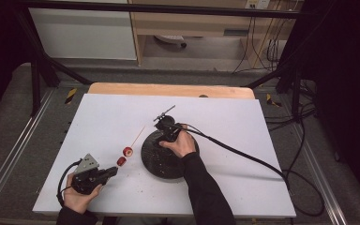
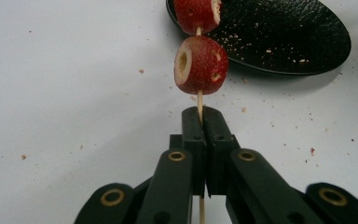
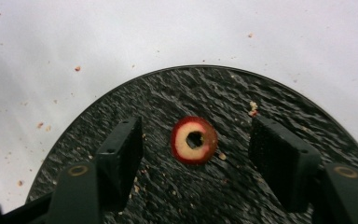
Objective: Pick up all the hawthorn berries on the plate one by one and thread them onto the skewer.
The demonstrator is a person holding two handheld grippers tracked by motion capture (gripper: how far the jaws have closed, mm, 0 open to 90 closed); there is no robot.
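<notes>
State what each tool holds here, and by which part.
The left tool is shut on the skewer, gripping its bare stick just below the two threaded fruits. The right tool holds nothing: its jaws straddle a cored fruit slice on the black plate without touching it.

The left gripper (image 1: 114, 171), in a hand low at the table's near left, points up-right with its 2 black jaws pressed together, while the right gripper (image 3: 196, 151), at a dark-sleeved, outstretched arm's end, holds its jaws apart.

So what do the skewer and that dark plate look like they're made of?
The skewer looks like pale bare wood or bamboo: thin, matte, straw-coloured. The plate looks like black slate or slate-look ceramic: its rough, rippled surface catches light unevenly; which one is unclear.
</notes>
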